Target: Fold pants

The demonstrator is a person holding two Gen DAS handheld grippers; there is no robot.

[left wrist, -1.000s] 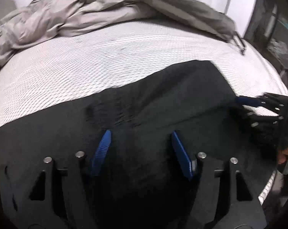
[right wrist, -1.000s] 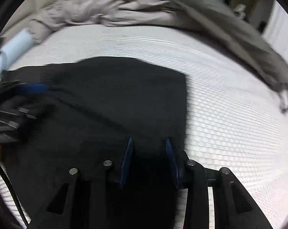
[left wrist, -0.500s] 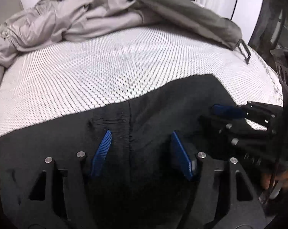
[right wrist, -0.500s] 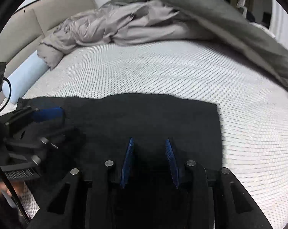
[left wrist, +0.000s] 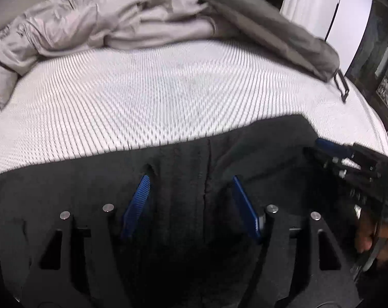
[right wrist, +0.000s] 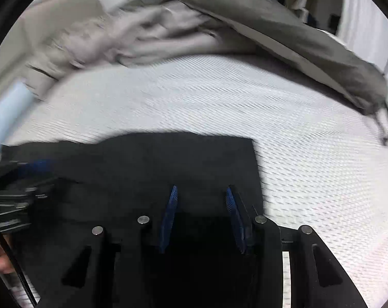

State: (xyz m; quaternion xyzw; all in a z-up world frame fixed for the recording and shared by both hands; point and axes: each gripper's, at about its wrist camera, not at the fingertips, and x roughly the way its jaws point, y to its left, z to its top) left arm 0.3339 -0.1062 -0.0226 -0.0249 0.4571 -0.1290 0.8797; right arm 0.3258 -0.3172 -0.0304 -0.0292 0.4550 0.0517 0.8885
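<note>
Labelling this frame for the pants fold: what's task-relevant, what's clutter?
Job:
black pants, spread flat on the mattress
left hand-held gripper, open
right hand-held gripper, jaws opening

Lying about:
crumpled grey bedding
olive cover
pale blue roll

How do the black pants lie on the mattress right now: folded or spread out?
Folded, apparently. The black pants lie flat as a compact block with straight edges and a square corner on the white mattress. How many layers: cannot tell.

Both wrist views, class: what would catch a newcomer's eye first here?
The black pants lie spread flat across the near part of the white mattress. Just above them hang the blue-padded left gripper and right gripper. Crumpled grey bedding is piled along the far edge.
</note>
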